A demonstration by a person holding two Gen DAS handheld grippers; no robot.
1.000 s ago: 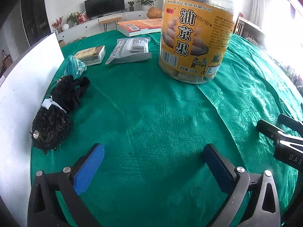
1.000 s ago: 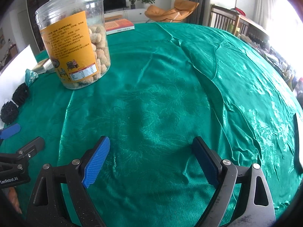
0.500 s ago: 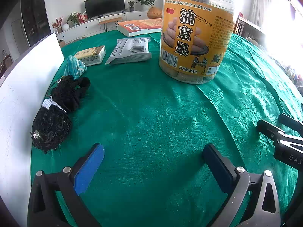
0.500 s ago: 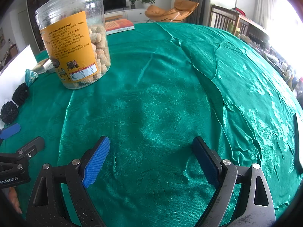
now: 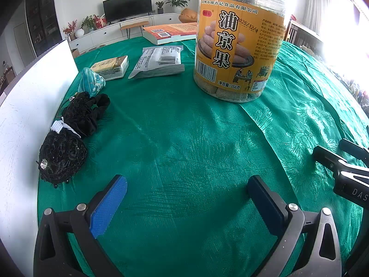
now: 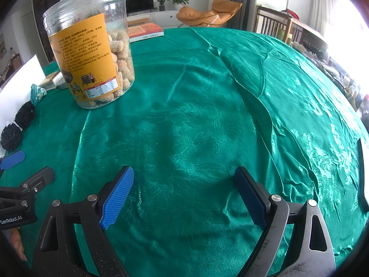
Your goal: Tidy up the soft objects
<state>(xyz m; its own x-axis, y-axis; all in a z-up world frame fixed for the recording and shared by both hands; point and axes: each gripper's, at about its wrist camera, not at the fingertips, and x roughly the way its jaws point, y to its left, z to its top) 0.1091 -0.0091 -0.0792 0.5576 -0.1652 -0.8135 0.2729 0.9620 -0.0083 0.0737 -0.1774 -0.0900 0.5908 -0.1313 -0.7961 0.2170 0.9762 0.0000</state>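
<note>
Soft things lie in a row along the left of the green tablecloth [image 5: 184,138]: a black lacy bundle [image 5: 61,158] tied with a white band, a black scrunchie [image 5: 86,113] behind it, and a teal patterned pouch [image 5: 91,82]. My left gripper [image 5: 186,191] is open and empty, low over the cloth to the right of the lacy bundle. In the right wrist view my right gripper [image 6: 184,191] also stands open with nothing in it, over bare cloth; the black bundles [image 6: 13,131] show at that frame's far left.
A tall clear snack jar [image 5: 239,39] with an orange label stands mid-table, also visible as the jar [image 6: 92,46]. Behind are a tissue pack [image 5: 111,67], a white packet [image 5: 160,62] and a book [image 5: 170,32]. A white board [image 5: 25,115] borders the left.
</note>
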